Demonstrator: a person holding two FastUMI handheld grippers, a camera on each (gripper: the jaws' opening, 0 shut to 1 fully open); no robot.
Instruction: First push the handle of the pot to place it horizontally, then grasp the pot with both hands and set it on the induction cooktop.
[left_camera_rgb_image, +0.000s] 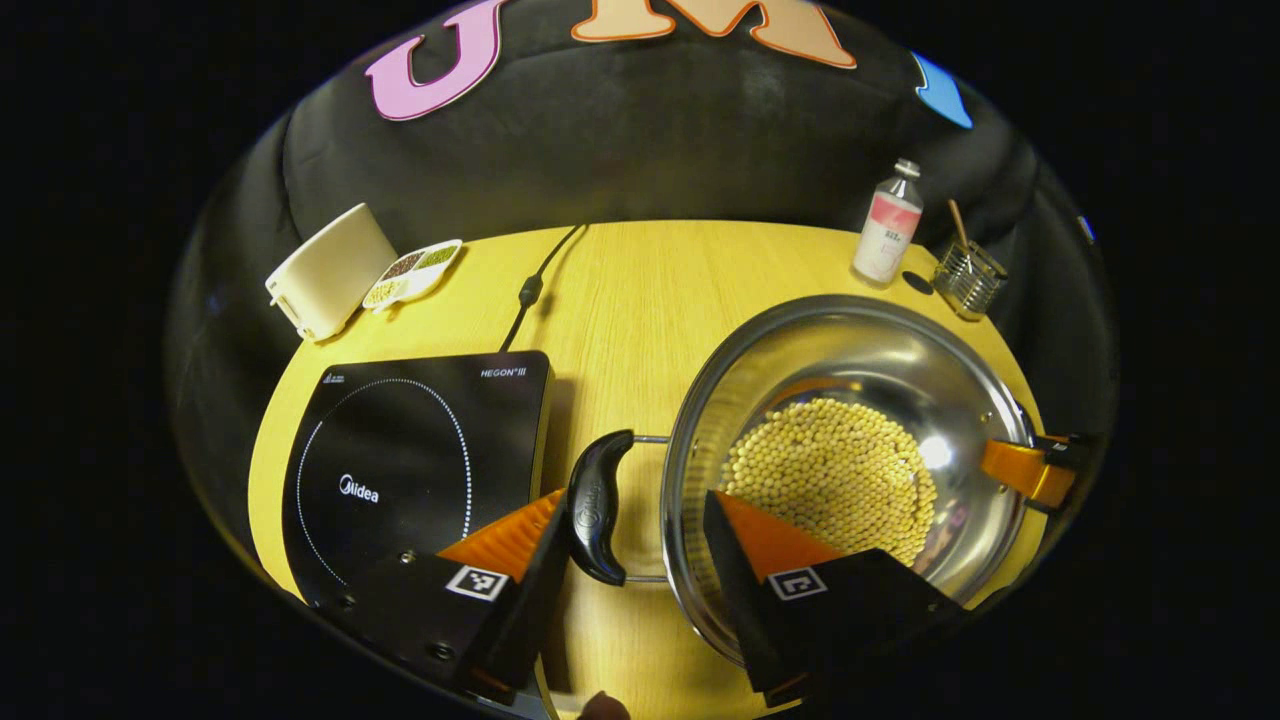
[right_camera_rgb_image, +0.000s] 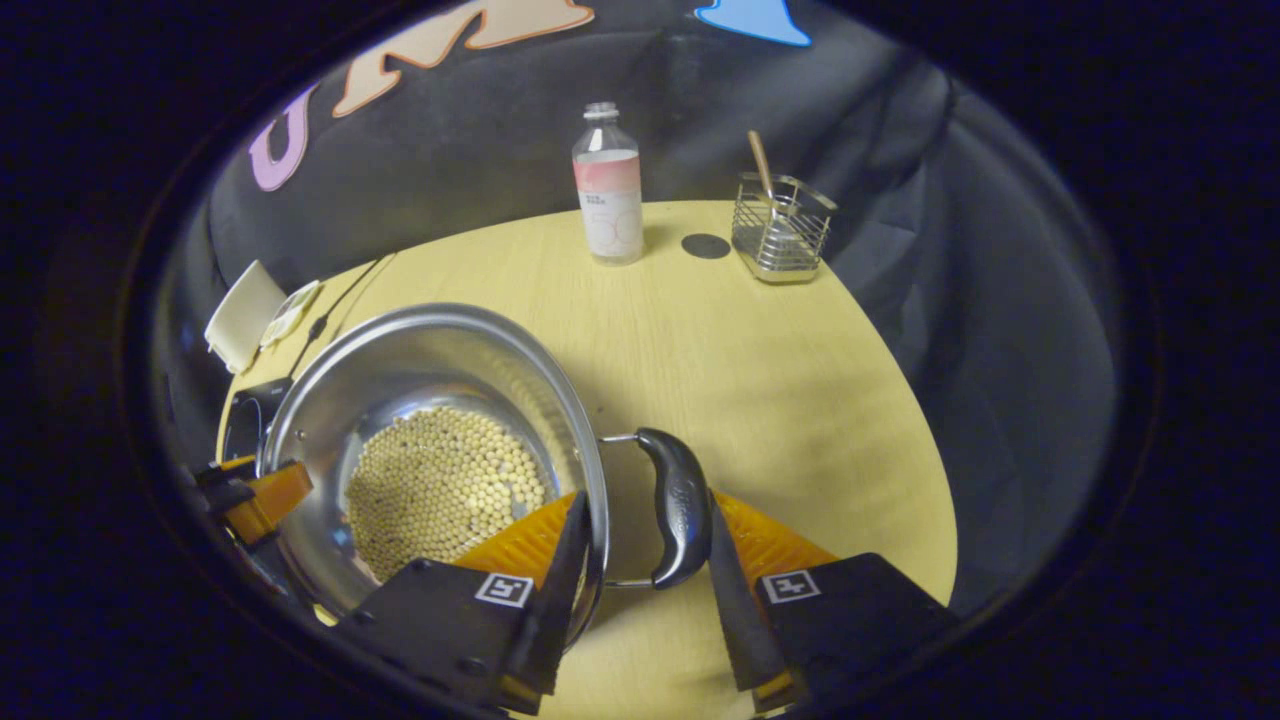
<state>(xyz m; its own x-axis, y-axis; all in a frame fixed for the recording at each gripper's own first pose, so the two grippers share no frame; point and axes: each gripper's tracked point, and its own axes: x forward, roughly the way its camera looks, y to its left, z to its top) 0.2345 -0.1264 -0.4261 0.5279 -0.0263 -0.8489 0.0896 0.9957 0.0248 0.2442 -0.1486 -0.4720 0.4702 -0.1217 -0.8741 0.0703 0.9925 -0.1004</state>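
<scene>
A steel pot (left_camera_rgb_image: 860, 340) holding soybeans (left_camera_rgb_image: 830, 470) stands on the wooden table, right of the black induction cooktop (left_camera_rgb_image: 400, 450). Its black side handle (left_camera_rgb_image: 600, 505) lies level, and my left gripper (left_camera_rgb_image: 635, 520) is shut across it: one finger outside the handle, the other inside the pot wall. In the right gripper view the pot (right_camera_rgb_image: 420, 350) has its other handle (right_camera_rgb_image: 680, 505) pinched the same way by my right gripper (right_camera_rgb_image: 648, 525), which also appears at the pot's far rim (left_camera_rgb_image: 1030, 470). The left gripper (right_camera_rgb_image: 250, 495) sits at the opposite rim there.
A white box (left_camera_rgb_image: 330, 270), a divided dish (left_camera_rgb_image: 415, 272) and the cooktop's cord (left_camera_rgb_image: 530, 290) lie at the back left. A bottle (right_camera_rgb_image: 608, 190), a dark disc (right_camera_rgb_image: 706, 245) and a wire basket (right_camera_rgb_image: 782, 235) stand at the back right. The table edge is near the cooktop.
</scene>
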